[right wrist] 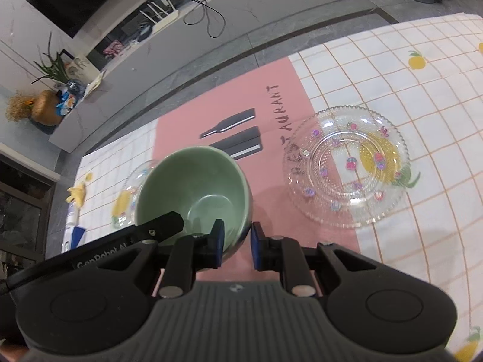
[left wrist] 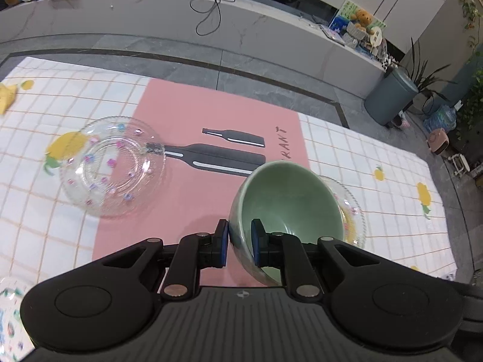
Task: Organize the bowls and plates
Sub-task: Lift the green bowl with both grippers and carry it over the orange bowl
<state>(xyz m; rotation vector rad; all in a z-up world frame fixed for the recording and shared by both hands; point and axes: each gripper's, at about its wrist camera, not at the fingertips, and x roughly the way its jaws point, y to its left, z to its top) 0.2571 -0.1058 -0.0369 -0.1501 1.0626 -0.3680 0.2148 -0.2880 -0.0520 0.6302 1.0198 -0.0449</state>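
Observation:
A green ceramic bowl (left wrist: 286, 208) is held above the pink mat. My left gripper (left wrist: 240, 241) is shut on its rim, one pad inside and one outside. My right gripper (right wrist: 237, 242) is shut on the opposite rim of the same bowl (right wrist: 196, 187). The left gripper's finger shows inside the bowl in the right wrist view. A clear glass plate with coloured dots (left wrist: 113, 167) lies left on the cloth. A second glass plate (right wrist: 347, 166) lies to the right; in the left wrist view it (left wrist: 353, 211) is partly hidden behind the bowl.
A checked cloth with lemon prints (left wrist: 377, 157) covers the table, with a pink mat (left wrist: 193, 114) in its middle. Yellow banana peel (right wrist: 77, 194) lies at the cloth's left end. A grey floor and low stone ledge (left wrist: 211, 27) lie beyond.

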